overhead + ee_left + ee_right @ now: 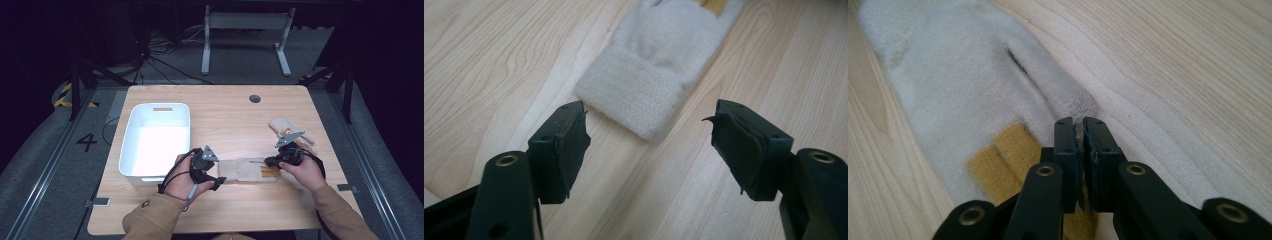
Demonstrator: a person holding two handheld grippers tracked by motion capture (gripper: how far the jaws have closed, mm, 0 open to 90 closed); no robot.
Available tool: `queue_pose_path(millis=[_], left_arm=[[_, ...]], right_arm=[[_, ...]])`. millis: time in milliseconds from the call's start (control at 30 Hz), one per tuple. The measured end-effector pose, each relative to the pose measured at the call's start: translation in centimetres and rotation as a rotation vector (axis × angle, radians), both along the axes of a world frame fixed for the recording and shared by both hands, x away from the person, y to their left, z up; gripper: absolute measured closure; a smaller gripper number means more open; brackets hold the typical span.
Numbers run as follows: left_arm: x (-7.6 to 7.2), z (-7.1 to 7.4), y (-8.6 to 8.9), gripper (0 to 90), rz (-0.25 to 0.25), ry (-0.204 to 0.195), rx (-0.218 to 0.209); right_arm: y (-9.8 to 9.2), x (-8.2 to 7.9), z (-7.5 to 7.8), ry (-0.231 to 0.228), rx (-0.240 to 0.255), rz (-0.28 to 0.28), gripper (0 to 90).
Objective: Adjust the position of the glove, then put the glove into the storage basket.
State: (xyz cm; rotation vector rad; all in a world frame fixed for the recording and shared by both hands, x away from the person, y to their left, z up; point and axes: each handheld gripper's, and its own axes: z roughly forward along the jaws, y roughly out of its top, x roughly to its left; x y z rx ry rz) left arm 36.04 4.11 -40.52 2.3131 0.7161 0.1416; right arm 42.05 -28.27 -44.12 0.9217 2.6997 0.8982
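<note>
High view: cream glove (247,170) flat on the wooden table (225,115), right of a white bin (155,140), between left gripper (216,181) and right gripper (272,161). Second glove (284,126) farther back.

Left gripper view: jaws spread, just short of the cuff (634,97).

Right gripper view: jaws pressed together at a fingertip (1075,107) of the glove; grip on cloth impossible to confirm.

The high view looks forward and down on the table (230,115); both gripper views sit close above the cream glove (659,65) it also shows.
</note>
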Motion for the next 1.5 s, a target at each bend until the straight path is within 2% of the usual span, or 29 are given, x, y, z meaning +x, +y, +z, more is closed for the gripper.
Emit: queue_pose_path(millis=[233,300,467,567,600,633,733,867,933,1033,1133,1267,1400,1500], left_arm=[[0.2,0.1,0.2,31.3,0.011,-0.001,-0.004],[0.3,0.3,0.4,31.4,0.021,-0.001,-0.009],[0.5,0.7,0.7,31.4,0.03,-0.012,-0.02],[0.7,0.7,0.8,31.4,0.032,-0.013,-0.021],[0.7,0.8,0.8,31.4,0.029,-0.013,-0.02],[0.7,0.8,0.8,31.4,0.029,-0.013,-0.021],[0.6,0.8,0.7,31.4,0.028,-0.012,-0.022],[0.5,0.8,0.6,31.4,0.023,-0.014,-0.022],[0.5,0.9,0.6,31.4,0.022,-0.019,-0.023],[0.4,0.9,0.6,31.3,0.023,-0.018,-0.023],[0.2,0.7,0.9,31.3,0.03,-0.016,-0.019],[0.0,0.7,1.3,31.3,0.044,-0.017,-0.016],[-0.3,0.2,1.9,31.3,0.06,0.0,-0.01],[-0.5,-0.1,2.3,31.1,0.068,0.011,-0.002]], right_arm=[[-0.5,-0.4,0.7,-0.027,0.057,-0.01,78.6],[-1.1,-0.5,1.6,-0.067,0.087,-0.03,75.7],[-2.2,-0.9,2.9,-0.126,0.141,-0.086,66.9],[-2.8,-0.9,3.4,-0.131,0.207,-0.112,58.2],[-3.0,-0.9,3.5,-0.133,0.222,-0.117,57.9],[-3.1,-1.0,3.5,-0.143,0.225,-0.122,57.6],[-3.5,-1.0,3.8,-0.185,0.23,-0.148,49.5],[-4.0,-0.9,4.2,-0.237,0.26,-0.175,40.1],[-4.3,-0.8,4.4,-0.251,0.268,-0.206,35.4],[-4.8,-0.6,4.4,-0.258,0.272,-0.236,31.7],[-5.9,0.2,4.2,-0.266,0.264,-0.292,26.3],[-6.7,1.2,3.5,-0.256,0.229,-0.328,26.1],[-7.6,2.5,2.5,-0.231,0.214,-0.328,33.3],[-8.2,3.4,1.8,-0.204,0.23,-0.366,36.6]])
